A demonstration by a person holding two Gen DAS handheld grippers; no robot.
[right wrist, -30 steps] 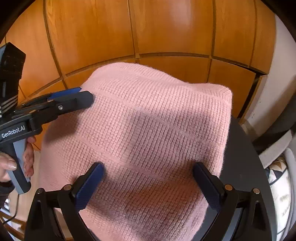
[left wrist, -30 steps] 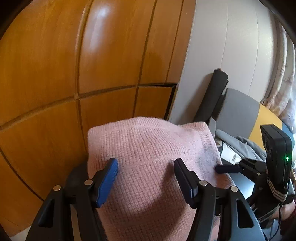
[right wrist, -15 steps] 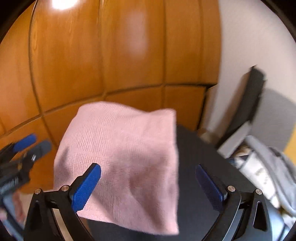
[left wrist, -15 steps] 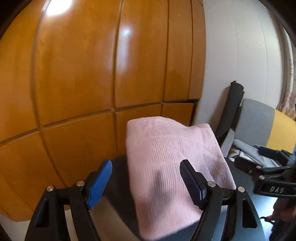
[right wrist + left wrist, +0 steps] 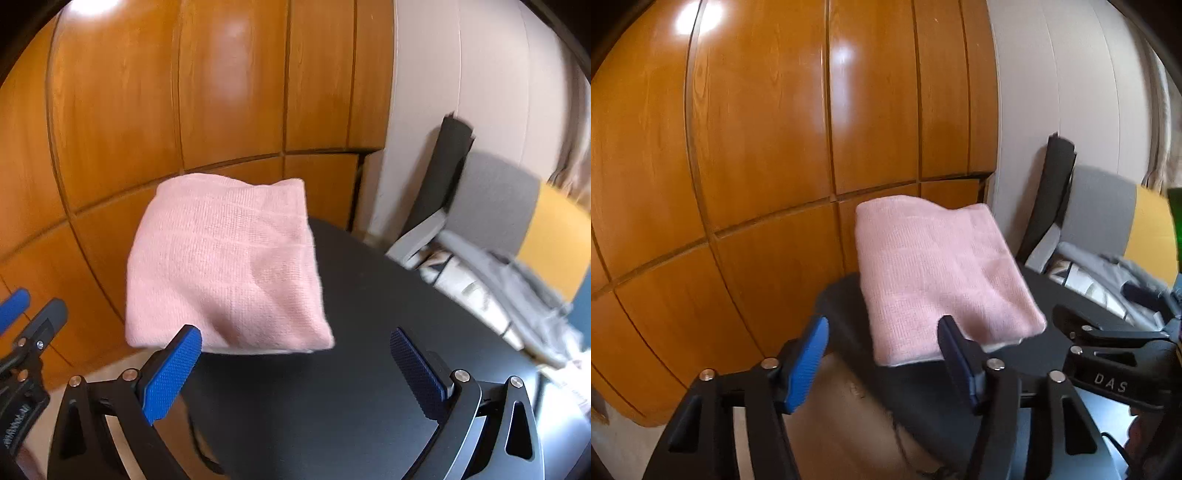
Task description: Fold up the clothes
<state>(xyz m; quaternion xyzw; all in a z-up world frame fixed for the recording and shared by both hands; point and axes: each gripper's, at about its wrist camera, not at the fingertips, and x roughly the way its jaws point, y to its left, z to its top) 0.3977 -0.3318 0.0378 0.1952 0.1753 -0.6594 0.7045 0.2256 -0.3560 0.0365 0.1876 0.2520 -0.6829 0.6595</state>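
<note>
The pink knit (image 5: 938, 273) lay folded on the black table (image 5: 388, 295), at its wall-side edge. Its long axis ran away from both tools. The left gripper (image 5: 882, 362) held nothing, jaws closing (only air between). The right gripper (image 5: 295, 373) stood wide, empty. Both sat just short of the near hem, neither plainly nearer.

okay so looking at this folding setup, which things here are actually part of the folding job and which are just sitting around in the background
Part of the job:
- pink knitted garment, folded, lying on the black table
- left gripper, jaws closing on nothing
- right gripper, open, empty

Just lying about:
- wooden cabinet doors
- grey chair
- grey clothing and papers behind the table
</note>
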